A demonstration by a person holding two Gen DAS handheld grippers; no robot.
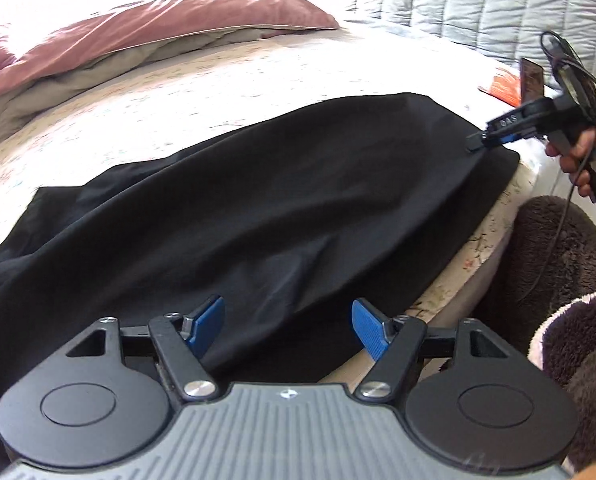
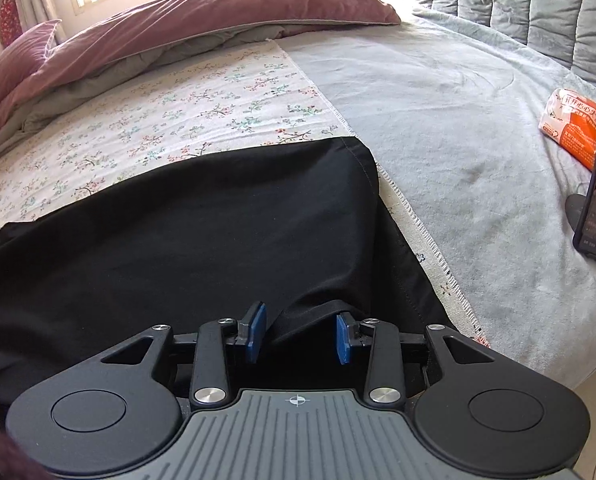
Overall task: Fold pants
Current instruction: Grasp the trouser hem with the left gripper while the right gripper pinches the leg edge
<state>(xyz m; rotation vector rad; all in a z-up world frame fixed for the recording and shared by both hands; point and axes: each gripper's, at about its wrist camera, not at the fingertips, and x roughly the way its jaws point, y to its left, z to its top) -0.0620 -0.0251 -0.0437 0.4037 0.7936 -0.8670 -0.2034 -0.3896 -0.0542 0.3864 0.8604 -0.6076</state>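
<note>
Right over the pants (image 1: 258, 200), the left gripper (image 1: 288, 330) hung with fingers spread wide and nothing between them, probably freed to reach for the next fold. Toward the pants' hem, the right gripper (image 2: 299, 334) sat partly spread around a loose ridge of cloth, not pinching it. Beyond the pants, the quilt (image 2: 202, 40) stayed clear.

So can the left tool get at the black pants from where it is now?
Probably yes: the left tool hangs open right over the black fabric pants, with nothing between them.
</note>
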